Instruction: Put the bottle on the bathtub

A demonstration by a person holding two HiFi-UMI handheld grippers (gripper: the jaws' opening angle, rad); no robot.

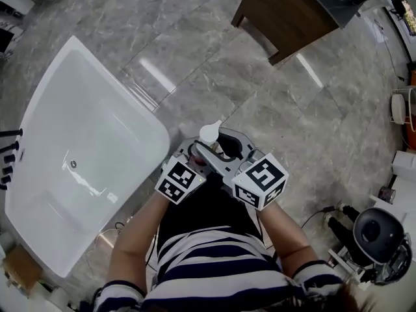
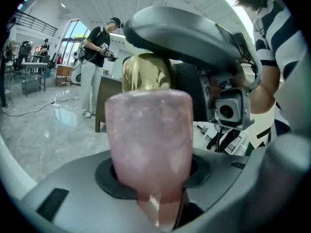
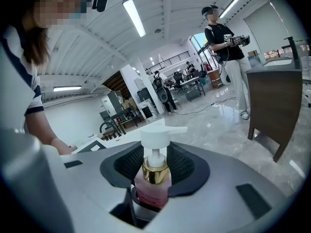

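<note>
The person in the striped shirt (image 1: 214, 265) is standing on the grey marble floor (image 1: 214, 64), holding both grippers close together in front of the body with the tips toward twelve o'clock. The bottle (image 2: 148, 140), pink with a gold collar and a white pump head, is hanging in the air between the two tools, not on the bathtub (image 1: 114, 83). The left gripper (image 2: 150, 178) is clamping the bottle's broad pink body. Its dark pads are pressing on both sides, so its jaws are standing fairly wide. The right gripper (image 3: 154, 178) is reaching in from the opposite side around the neck. Its jaws are standing partly apart, and the curved black pads are leaving a little room on either side of the collar, so it is not gripping. The white bathtub is lying near the bottle, at about nine to ten o'clock of it. A brown wooden cabinet (image 1: 286, 15) is standing farther off at one o'clock. Another person in a black top (image 3: 226, 47) is standing in the background.
</note>
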